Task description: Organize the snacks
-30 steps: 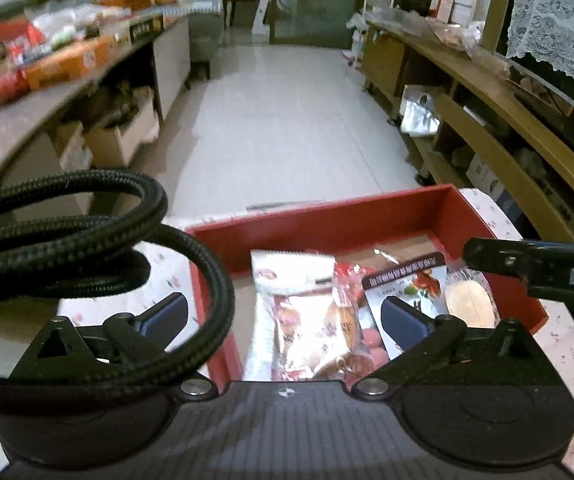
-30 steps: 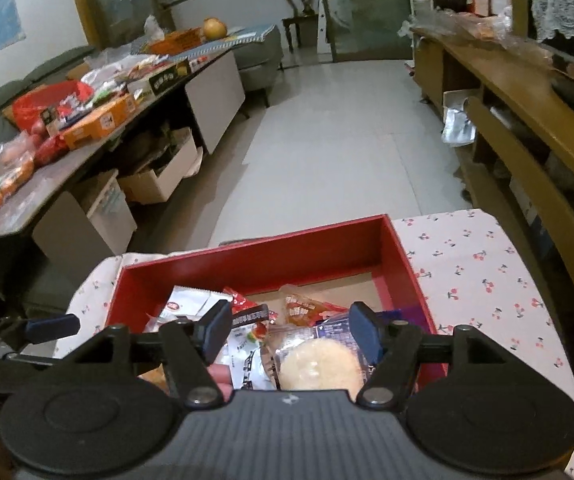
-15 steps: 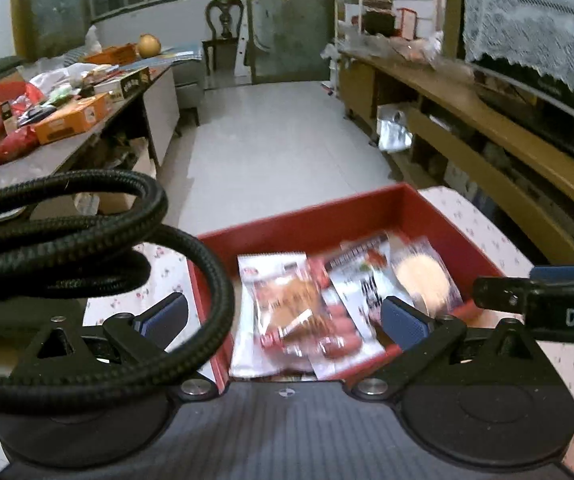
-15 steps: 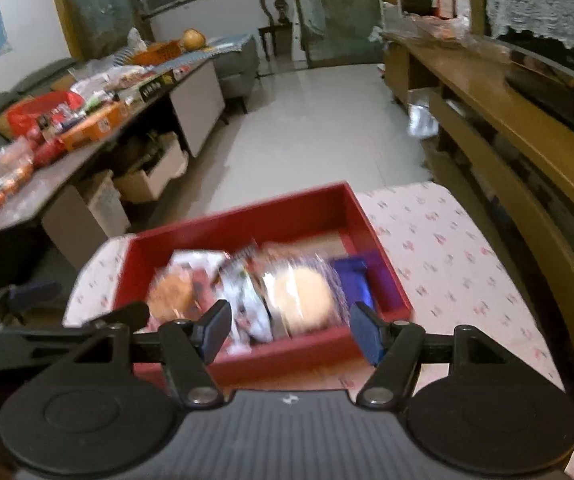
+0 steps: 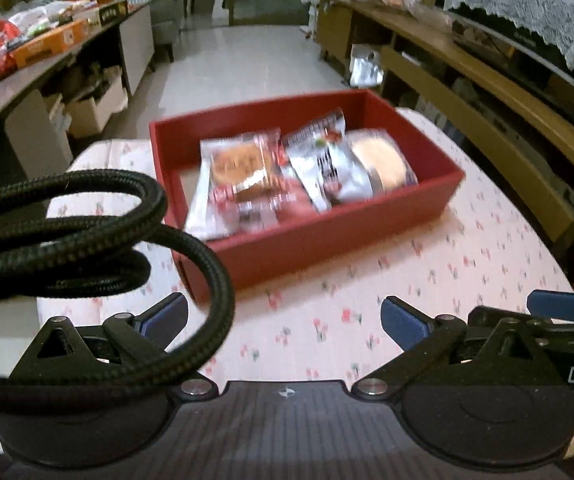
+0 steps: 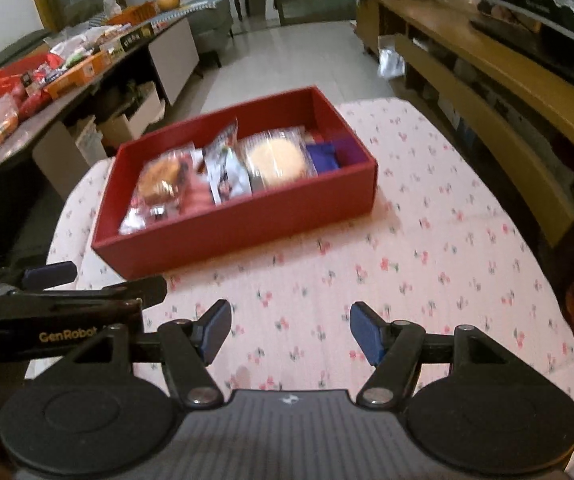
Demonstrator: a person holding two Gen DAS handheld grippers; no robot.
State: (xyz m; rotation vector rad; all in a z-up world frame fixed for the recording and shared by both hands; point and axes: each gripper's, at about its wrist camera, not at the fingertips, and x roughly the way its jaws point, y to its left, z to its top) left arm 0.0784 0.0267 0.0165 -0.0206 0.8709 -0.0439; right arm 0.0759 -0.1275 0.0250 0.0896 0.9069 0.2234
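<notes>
Both wrist views look forward and down at the red box (image 5: 315,236) (image 6: 239,228) from nearby. The left view sits left of the right; they share the box.

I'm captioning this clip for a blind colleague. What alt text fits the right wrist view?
A red box of wrapped snacks sits on a cherry-print tablecloth. The right gripper hangs over the cloth nearer the camera, jaws open and empty. The left gripper shows at the left edge.
</notes>
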